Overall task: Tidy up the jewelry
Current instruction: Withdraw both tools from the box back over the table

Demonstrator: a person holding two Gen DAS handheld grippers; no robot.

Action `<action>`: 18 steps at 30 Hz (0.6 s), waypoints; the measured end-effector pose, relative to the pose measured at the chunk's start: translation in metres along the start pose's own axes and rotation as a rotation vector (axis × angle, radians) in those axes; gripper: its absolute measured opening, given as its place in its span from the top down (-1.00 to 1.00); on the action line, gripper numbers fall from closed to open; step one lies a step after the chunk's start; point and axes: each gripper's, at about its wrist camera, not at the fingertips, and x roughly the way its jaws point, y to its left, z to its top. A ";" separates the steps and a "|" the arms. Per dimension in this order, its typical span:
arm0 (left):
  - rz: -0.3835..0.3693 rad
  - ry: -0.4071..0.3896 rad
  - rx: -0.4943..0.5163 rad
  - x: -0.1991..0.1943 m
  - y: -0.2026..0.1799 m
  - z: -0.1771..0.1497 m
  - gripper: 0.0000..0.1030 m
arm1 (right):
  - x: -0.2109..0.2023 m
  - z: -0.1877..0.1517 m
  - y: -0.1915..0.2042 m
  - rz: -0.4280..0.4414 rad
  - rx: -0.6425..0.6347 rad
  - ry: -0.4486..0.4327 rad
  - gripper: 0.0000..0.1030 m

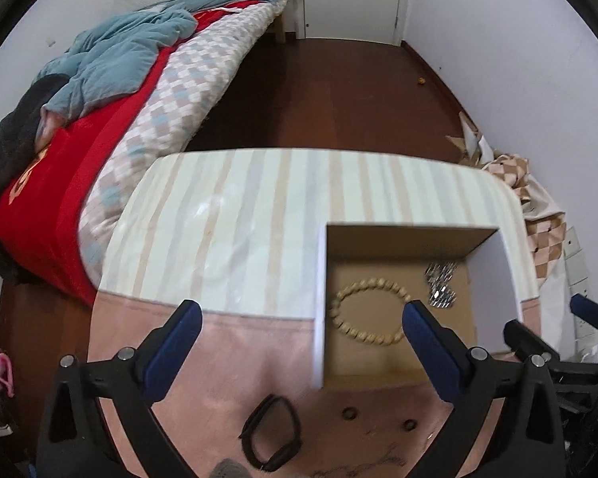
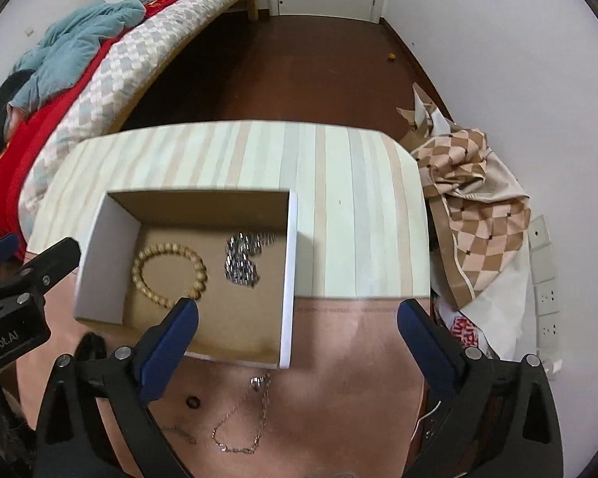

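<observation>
On the bench, at its near half: open cardboard box already holding a wooden bead bracelet at left and a heap of silver chain at right. Just near of the box, loose on the pink cover: thin chain necklace, small dark ring; further left, a black band. Right tool spread wide, gripping nothing, hovering over the box's near right corner. Left tool likewise wide and empty. Likely risks: fine chain slipping between the pads or snagging; a finger clipping the box wall and shoving it. Bed to the left, crumpled checked cloth to the right, both clear of the work.
</observation>
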 end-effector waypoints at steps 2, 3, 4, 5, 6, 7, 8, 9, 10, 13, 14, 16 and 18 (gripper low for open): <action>0.012 -0.001 -0.004 -0.002 0.004 -0.009 -0.99 | -0.003 -0.008 0.001 -0.021 0.006 -0.012 -0.96; 0.016 -0.003 -0.005 -0.003 0.005 -0.014 -0.99 | -0.006 -0.013 0.001 -0.027 0.011 -0.018 -0.96; 0.019 -0.004 -0.008 -0.005 0.006 -0.017 -0.99 | -0.009 -0.017 0.002 -0.033 0.017 -0.025 -0.96; 0.018 -0.006 -0.010 -0.007 0.006 -0.019 -0.99 | -0.013 -0.020 0.002 -0.035 0.020 -0.030 -0.96; 0.015 -0.009 -0.013 -0.012 0.006 -0.023 -0.99 | -0.017 -0.022 0.002 -0.036 0.023 -0.037 -0.96; 0.012 -0.016 -0.014 -0.017 0.007 -0.026 -0.99 | -0.023 -0.026 0.003 -0.043 0.025 -0.050 -0.96; 0.012 -0.026 -0.015 -0.023 0.007 -0.029 -0.99 | -0.028 -0.028 0.004 -0.051 0.025 -0.058 -0.96; 0.014 -0.033 -0.013 -0.027 0.006 -0.031 -0.99 | -0.036 -0.033 0.005 -0.061 0.026 -0.072 -0.96; 0.016 -0.042 -0.009 -0.034 0.006 -0.033 -0.99 | -0.042 -0.034 0.006 -0.065 0.027 -0.082 -0.96; 0.025 -0.074 0.000 -0.056 0.005 -0.040 -0.99 | -0.065 -0.042 0.007 -0.085 0.029 -0.125 -0.96; 0.024 -0.085 -0.001 -0.065 0.006 -0.043 -0.99 | -0.074 -0.045 0.007 -0.090 0.031 -0.138 -0.96; 0.020 -0.108 -0.004 -0.081 0.007 -0.046 -0.99 | -0.092 -0.049 0.007 -0.090 0.038 -0.163 -0.96; 0.019 -0.133 -0.011 -0.099 0.009 -0.050 -0.99 | -0.111 -0.054 0.005 -0.086 0.044 -0.189 -0.96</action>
